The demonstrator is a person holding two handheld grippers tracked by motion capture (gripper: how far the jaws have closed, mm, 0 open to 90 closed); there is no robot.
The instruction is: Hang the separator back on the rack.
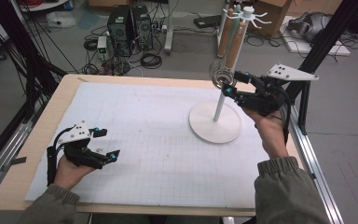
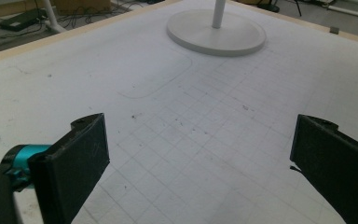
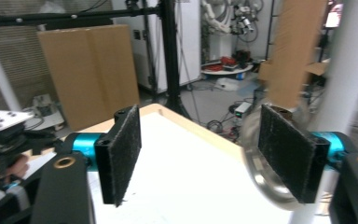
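Wooden-edged table point(image 1: 42, 135) covered by a white gridded mat point(image 1: 144, 140), seen from above, with cables and 2 black computer towers point(image 1: 129, 23) on the floor beyond its far edge. On the far right part of the mat stands a white utensil stand point(image 1: 215, 122), made of a round flat base and an upright pole whose top carries white hooks; its base also appears at the top of the left gripper view point(image 2: 216, 32). From the hooks hang wooden-handled utensils point(image 1: 230, 35), and the lowest of these ends in a metal coil whisk head point(image 1: 220, 75) beside the pole. The right gripper point(image 1: 230, 83), held in the person's right hand point(image 1: 265, 123), is raised above the table at the height of the whisk head; its jaws stand apart, with the whisk head near or between their tips in the high view. In the right gripper view the blurred metal coil point(image 3: 261, 163) lies against or just behind the right-hand jaw, and contact cannot be confirmed. The left gripper point(image 1: 106, 144), held in the person's left hand point(image 1: 70, 170), rests low over the near left part of the mat, well apart from the stand; its 2 jaws are spread wide with bare mat point(image 2: 191, 149) between them.
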